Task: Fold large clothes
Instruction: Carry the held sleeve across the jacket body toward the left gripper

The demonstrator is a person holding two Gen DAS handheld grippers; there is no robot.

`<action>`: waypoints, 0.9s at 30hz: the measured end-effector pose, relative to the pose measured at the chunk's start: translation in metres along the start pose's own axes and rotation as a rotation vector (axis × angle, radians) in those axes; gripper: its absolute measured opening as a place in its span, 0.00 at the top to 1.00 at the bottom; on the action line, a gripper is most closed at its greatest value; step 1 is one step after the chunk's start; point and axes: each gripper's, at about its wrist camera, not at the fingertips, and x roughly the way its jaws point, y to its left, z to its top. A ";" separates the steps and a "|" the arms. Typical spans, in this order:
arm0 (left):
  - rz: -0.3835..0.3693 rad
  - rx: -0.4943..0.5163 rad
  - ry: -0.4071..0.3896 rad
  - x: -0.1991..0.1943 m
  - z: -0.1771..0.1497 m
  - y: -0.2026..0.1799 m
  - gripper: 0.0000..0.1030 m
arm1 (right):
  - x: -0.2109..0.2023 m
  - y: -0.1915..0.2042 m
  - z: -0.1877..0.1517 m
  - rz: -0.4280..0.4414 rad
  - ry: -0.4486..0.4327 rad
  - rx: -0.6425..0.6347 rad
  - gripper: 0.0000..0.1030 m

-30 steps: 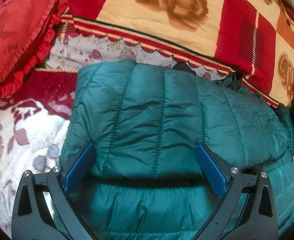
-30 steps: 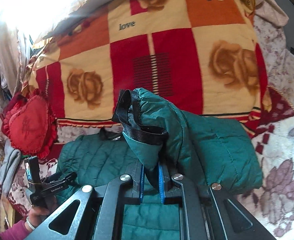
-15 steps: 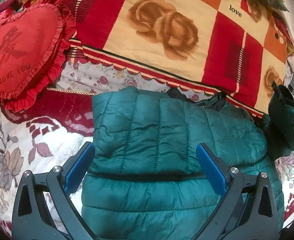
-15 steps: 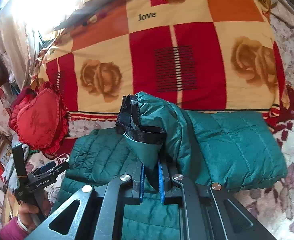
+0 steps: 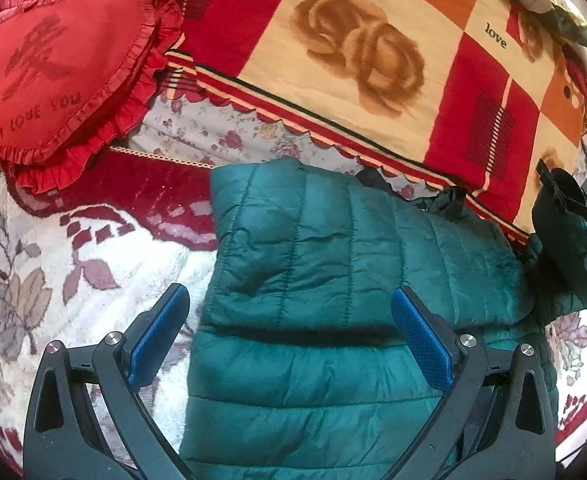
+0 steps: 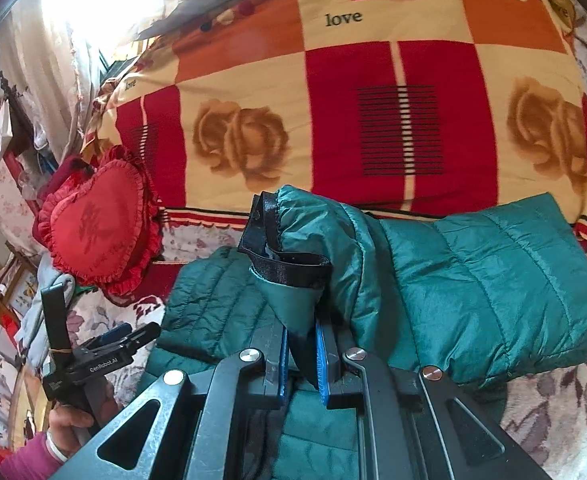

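A dark green quilted jacket (image 5: pixel 313 248) lies on the bed with its left sleeve folded flat across the body. My left gripper (image 5: pixel 291 336) hovers above its near part, open, with nothing between the blue pads (image 5: pixel 421 340). In the right wrist view my right gripper (image 6: pixel 301 344) is shut on the other sleeve's end, just below the black elastic cuff (image 6: pixel 289 256), holding it up over the jacket body (image 6: pixel 205 304). The raised sleeve (image 5: pixel 569 236) also shows at the right edge of the left wrist view. The left gripper (image 6: pixel 141 332) appears at lower left, held by a hand (image 6: pixel 69 416).
A red heart-shaped cushion (image 5: pixel 53 60) lies at the far left of the bed. A red, orange and cream rose blanket (image 5: pixel 353 60) is folded along the back. The jacket rests on a floral bedspread (image 5: pixel 33 280). Cluttered furniture (image 6: pixel 13 128) stands beyond the bed's left side.
The left gripper has drawn back and upward from the jacket, so more bedspread and cushion show. The right gripper has carried the held sleeve leftward over the jacket body.
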 end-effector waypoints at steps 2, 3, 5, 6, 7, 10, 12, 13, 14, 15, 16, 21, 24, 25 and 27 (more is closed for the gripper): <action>0.000 -0.007 0.001 -0.001 0.001 0.003 0.02 | 0.003 0.006 0.001 0.014 0.004 -0.003 0.90; 0.000 -0.013 0.000 -0.002 0.001 0.006 0.02 | 0.005 0.011 0.001 0.023 0.007 -0.007 0.90; -0.004 -0.025 0.000 -0.003 0.002 0.009 0.02 | 0.009 0.018 0.002 0.042 0.013 -0.010 0.90; -0.008 -0.037 0.001 -0.003 0.004 0.011 0.02 | 0.011 0.021 0.002 0.052 0.016 -0.011 0.90; -0.011 -0.045 0.002 -0.003 0.005 0.013 0.02 | 0.013 0.025 0.003 0.063 0.020 -0.013 0.90; -0.029 -0.074 0.001 -0.006 0.009 0.017 0.02 | 0.022 0.040 0.005 0.084 0.029 -0.029 0.90; -0.034 -0.085 -0.006 -0.009 0.012 0.020 0.02 | 0.028 0.048 0.004 0.101 0.036 -0.033 0.90; -0.033 -0.087 -0.006 -0.010 0.013 0.021 0.02 | 0.031 0.050 0.004 0.107 0.040 -0.033 0.90; -0.034 -0.091 -0.006 -0.011 0.014 0.023 0.02 | 0.035 0.054 0.004 0.116 0.047 -0.030 0.90; -0.035 -0.097 -0.006 -0.012 0.015 0.025 0.02 | 0.040 0.057 0.004 0.126 0.055 -0.026 0.90; -0.035 -0.102 -0.006 -0.012 0.016 0.028 0.02 | 0.045 0.061 0.003 0.138 0.064 -0.023 0.90; -0.022 -0.137 -0.007 -0.013 0.016 0.046 0.02 | 0.068 0.076 -0.002 0.168 0.098 -0.023 0.90; -0.013 -0.160 0.000 -0.010 0.014 0.057 0.02 | 0.083 0.085 -0.007 0.178 0.121 -0.028 0.90; -0.009 -0.166 0.003 -0.009 0.013 0.061 0.02 | 0.087 0.087 -0.009 0.178 0.126 -0.029 0.90; -0.004 -0.178 0.009 -0.007 0.012 0.067 0.02 | 0.095 0.089 -0.012 0.177 0.137 -0.028 0.90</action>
